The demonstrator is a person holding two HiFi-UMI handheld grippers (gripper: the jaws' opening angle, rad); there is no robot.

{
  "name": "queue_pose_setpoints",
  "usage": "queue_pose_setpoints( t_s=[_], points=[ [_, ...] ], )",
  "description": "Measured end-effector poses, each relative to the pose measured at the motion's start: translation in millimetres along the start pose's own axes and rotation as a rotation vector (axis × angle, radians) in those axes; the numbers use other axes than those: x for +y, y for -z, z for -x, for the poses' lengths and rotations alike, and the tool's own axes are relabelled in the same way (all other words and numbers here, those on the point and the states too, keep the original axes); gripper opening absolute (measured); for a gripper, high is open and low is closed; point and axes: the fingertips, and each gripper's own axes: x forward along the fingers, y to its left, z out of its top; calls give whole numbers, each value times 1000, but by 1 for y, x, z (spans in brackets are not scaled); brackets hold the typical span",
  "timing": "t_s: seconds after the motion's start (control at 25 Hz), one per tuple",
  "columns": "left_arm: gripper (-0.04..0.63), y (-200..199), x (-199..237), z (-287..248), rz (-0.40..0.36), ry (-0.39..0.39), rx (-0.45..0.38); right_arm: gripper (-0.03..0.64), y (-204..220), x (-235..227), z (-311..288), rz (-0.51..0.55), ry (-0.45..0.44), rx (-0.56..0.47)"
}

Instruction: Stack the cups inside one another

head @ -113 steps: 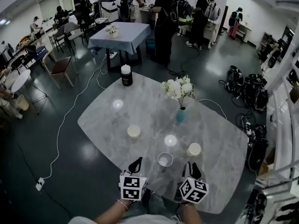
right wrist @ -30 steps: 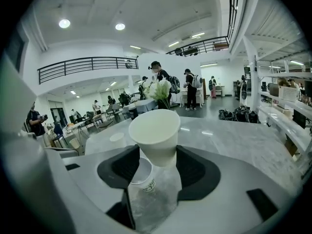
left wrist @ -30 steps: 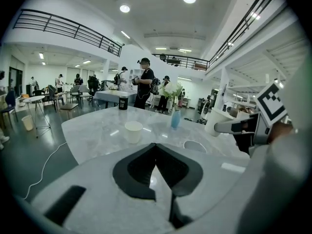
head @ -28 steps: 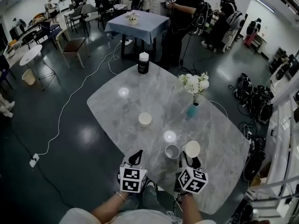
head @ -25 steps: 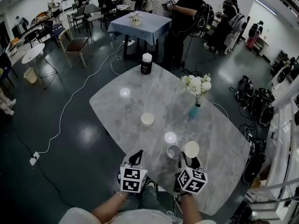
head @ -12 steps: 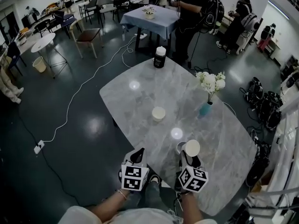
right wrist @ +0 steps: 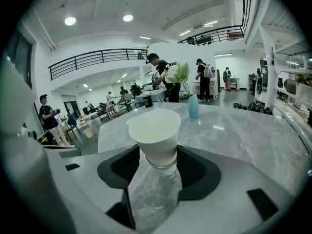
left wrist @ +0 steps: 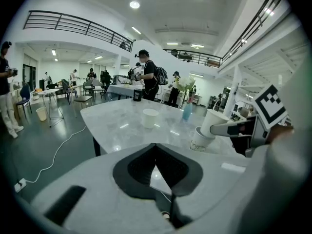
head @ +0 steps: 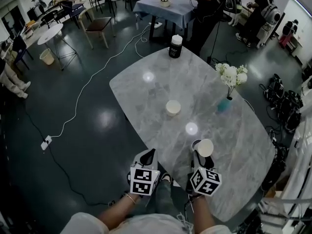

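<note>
The upper cup point(head: 205, 147) is grasped, tilted, by the right hand-held gripper point(head: 201, 157), its base at the mouth of the lower cup point(head: 196, 144) near the worktop's point(head: 146, 89) near edge. It should be levelled, then lowered straight. The left hand-held gripper point(head: 147, 156) is clenched, empty.

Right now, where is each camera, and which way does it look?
Head view: on the person's head, looking steeply down at the grey marble table; both forearms show.
Left gripper view: on the left gripper, looking along its shut jaws across the table.
Right gripper view: on the right gripper, looking along jaws clamping a white paper cup.
Shared: all three show that cup.
</note>
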Motion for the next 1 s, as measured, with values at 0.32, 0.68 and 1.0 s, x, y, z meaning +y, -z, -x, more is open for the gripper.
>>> queue_pose_setpoints(
  t_s=[0.32, 0.68, 1.0],
  points=[
    [-3, 5, -10, -2, 4, 1, 16, 215, 5, 1, -5, 13, -25, 10],
    [-3, 1, -17, -6, -1, 1, 14, 215, 9, 0, -7, 14, -45, 28],
    [-3, -8, -26, -10, -27, 14, 1, 215, -7, -6, -1, 6, -40, -1]
  ],
)
